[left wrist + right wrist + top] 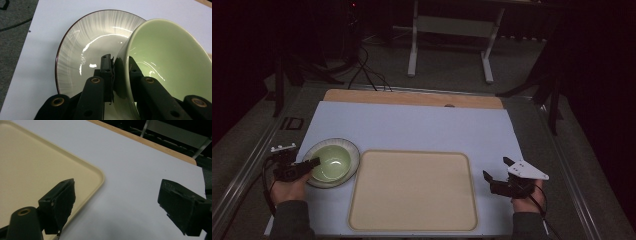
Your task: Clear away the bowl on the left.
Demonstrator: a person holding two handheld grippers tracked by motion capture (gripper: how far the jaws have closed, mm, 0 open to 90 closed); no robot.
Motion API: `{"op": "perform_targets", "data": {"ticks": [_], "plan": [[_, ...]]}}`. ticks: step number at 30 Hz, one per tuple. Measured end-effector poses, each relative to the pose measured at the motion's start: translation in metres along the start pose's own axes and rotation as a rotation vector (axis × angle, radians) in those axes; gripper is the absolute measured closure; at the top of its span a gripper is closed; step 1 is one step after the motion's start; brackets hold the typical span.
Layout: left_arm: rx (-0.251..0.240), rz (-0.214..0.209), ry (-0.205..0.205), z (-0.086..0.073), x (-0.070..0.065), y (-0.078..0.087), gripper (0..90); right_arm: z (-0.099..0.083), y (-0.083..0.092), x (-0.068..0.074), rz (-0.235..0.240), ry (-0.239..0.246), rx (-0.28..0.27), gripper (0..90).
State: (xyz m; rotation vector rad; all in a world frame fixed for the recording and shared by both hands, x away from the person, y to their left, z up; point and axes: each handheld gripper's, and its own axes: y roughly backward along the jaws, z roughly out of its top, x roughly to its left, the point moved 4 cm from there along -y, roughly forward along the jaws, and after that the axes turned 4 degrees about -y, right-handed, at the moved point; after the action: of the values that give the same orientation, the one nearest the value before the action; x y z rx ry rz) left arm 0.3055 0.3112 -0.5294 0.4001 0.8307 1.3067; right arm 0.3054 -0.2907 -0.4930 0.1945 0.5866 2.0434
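Note:
A pale green bowl [333, 162] sits tilted on a white plate with a dark rim [353, 150] at the table's left. My left gripper [312, 163] is shut on the bowl's near wall; in the left gripper view one jaw is inside the green bowl [172, 57] and the other outside, above the plate [82, 47]. A beige tray [412, 190] lies in the middle near the front. My right gripper [496, 169] hovers open to the right of the tray, nothing between its jaws. In the right gripper view the tray's corner [37, 162] lies by one jaw.
A light blue mat [422, 127] covers the table, with a wooden strip [412, 98] along its far edge. Beyond the table stand a white frame [452, 35] and floor cables [367, 70]. Metal rails run along both sides.

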Motion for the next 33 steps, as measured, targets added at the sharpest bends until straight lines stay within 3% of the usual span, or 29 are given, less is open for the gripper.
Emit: {"op": "perform_targets", "data": {"ticks": [12,33], "plan": [[-0.024,-0.004,-0.01,0.001,-0.001,0.003,80.5,0.0,0.001,-0.001,-0.004,-0.003,-0.001,14.0],[-0.126,-0.041,-0.014,0.006,-0.007,0.016,80.2,0.0,0.002,-0.002,-0.004,-0.008,-0.005,14.0]]}}
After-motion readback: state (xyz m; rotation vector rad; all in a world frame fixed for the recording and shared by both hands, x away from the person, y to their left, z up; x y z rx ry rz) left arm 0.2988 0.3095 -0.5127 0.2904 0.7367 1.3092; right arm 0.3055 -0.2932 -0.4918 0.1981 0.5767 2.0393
